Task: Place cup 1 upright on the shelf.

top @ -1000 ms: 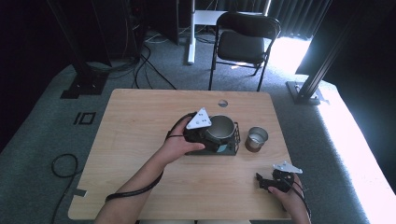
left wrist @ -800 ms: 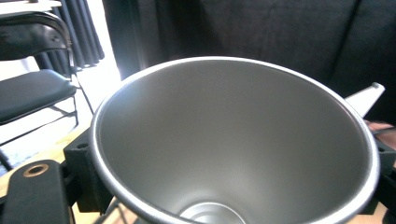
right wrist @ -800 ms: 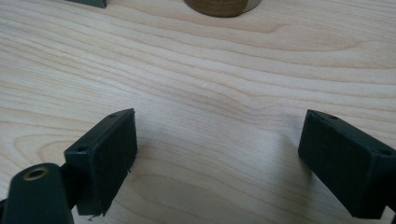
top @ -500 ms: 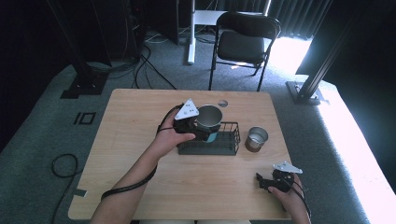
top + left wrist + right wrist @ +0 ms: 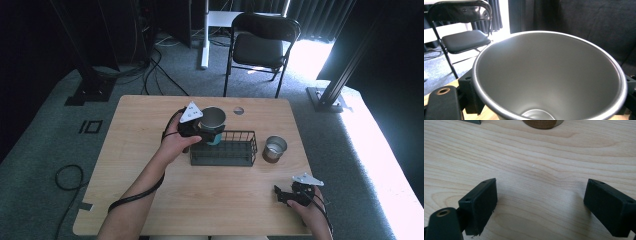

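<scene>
Held a steel cup [image 5: 213, 119] up above the back left corner of a black wire basket [image 5: 223, 148], open mouth upward, clear of the tabletop [image 5: 150, 125]. Showed, in the left gripper view, the cup [image 5: 549, 75] with a bare grey inside and the round bottom just visible, black jaws pressed against its outer wall on either side. Kept the left claw [image 5: 202, 129] clamped on the cup, grey three-cornered plate on top, hand [image 5: 175, 142] behind it and forearm reaching in from the bottom. Stood a second, smaller metal cup [image 5: 274, 148] on the tabletop just right of the basket, apart from it. Rested the right claw [image 5: 281, 194] low near the front right corner, jaws spread wide over bare wood with nothing between them; same wide gap in the right gripper view [image 5: 541, 205]. Stood a black folding chair [image 5: 262, 42] on the grey floor beyond the far edge.
</scene>
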Demonstrator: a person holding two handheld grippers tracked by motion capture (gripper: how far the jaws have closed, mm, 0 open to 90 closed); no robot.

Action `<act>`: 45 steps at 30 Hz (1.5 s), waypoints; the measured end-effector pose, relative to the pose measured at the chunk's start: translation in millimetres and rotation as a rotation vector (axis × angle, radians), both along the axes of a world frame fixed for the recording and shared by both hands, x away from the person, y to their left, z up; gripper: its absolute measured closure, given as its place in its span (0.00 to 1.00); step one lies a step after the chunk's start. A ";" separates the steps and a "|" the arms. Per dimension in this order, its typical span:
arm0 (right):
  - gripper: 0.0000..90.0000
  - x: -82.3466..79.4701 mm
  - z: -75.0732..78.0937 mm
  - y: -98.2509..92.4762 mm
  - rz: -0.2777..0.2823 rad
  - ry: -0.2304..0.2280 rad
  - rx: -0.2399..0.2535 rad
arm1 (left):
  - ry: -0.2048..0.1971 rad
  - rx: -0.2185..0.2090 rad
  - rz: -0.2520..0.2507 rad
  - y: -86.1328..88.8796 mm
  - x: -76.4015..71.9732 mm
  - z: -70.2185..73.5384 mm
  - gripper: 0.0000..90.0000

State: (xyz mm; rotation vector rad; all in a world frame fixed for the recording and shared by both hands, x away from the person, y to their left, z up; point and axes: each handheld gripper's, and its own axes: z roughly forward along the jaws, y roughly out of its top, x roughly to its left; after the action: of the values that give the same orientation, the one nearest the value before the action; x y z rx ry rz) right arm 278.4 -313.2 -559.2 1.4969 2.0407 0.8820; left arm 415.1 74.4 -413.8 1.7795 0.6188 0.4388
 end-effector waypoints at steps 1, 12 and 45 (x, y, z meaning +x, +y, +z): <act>0.12 0.0 0.0 0.0 0.000 0.000 0.000 | -0.001 0.003 0.003 1.0 0.8 -1.4 0.15; 0.12 0.0 0.0 0.0 0.000 0.000 0.000 | 0.013 0.008 0.023 8.1 6.8 -19.0 0.15; 0.12 -0.1 0.0 0.0 0.000 0.000 0.000 | 0.048 0.035 0.002 9.9 6.7 -62.9 0.12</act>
State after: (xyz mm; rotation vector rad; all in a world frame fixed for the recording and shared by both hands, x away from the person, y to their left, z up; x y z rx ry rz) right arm 278.4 -313.2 -559.2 1.4967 2.0415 0.8818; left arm 421.8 84.3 -476.7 1.8269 0.6498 0.4116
